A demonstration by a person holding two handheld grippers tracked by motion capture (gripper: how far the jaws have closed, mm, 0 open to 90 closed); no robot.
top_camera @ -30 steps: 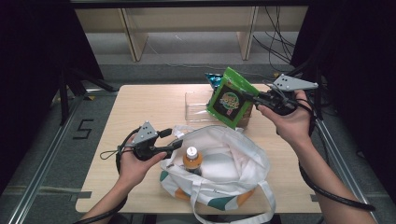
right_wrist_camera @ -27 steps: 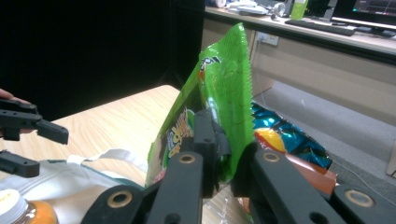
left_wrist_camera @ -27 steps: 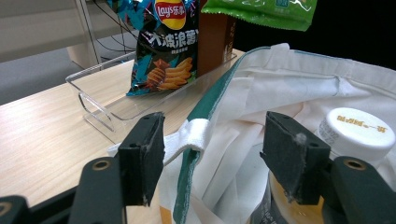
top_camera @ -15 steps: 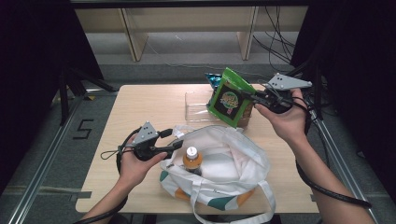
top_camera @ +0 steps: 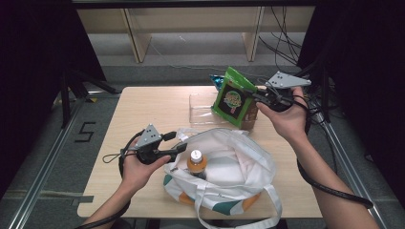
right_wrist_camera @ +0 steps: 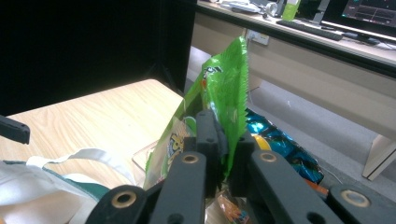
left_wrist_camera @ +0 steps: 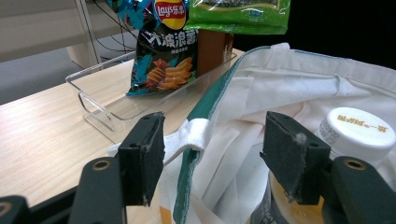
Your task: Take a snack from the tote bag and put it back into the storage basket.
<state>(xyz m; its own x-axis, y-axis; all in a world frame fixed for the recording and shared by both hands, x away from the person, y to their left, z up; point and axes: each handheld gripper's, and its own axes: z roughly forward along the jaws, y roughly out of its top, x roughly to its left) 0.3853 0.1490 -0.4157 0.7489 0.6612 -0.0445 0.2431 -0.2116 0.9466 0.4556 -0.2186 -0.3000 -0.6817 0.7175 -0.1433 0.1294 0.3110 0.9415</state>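
On the pale wooden tabletop [top_camera: 143, 109], nearest the person, the bag [top_camera: 239, 167] lies mouth up with a bottle [top_camera: 197, 162] inside. The left claw [top_camera: 181, 146] stands spread astride the bag's rim. Farther back, above the clear tray [top_camera: 200, 102], the right claw [top_camera: 255, 98] pinches the green packet [top_camera: 234, 98] by its edge, hanging lengthwise. The bag's mouth lies nearer and leftward from it.

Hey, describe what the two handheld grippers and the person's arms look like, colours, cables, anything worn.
Both the left gripper and right gripper are black, each with two flat-padded jaws, brass-coloured pivot rivets and a grey three-cornered plate on top. A black cable trails from each; the left one's loops beside the hand. The forearms are bare, with no sleeves or gloves visible.
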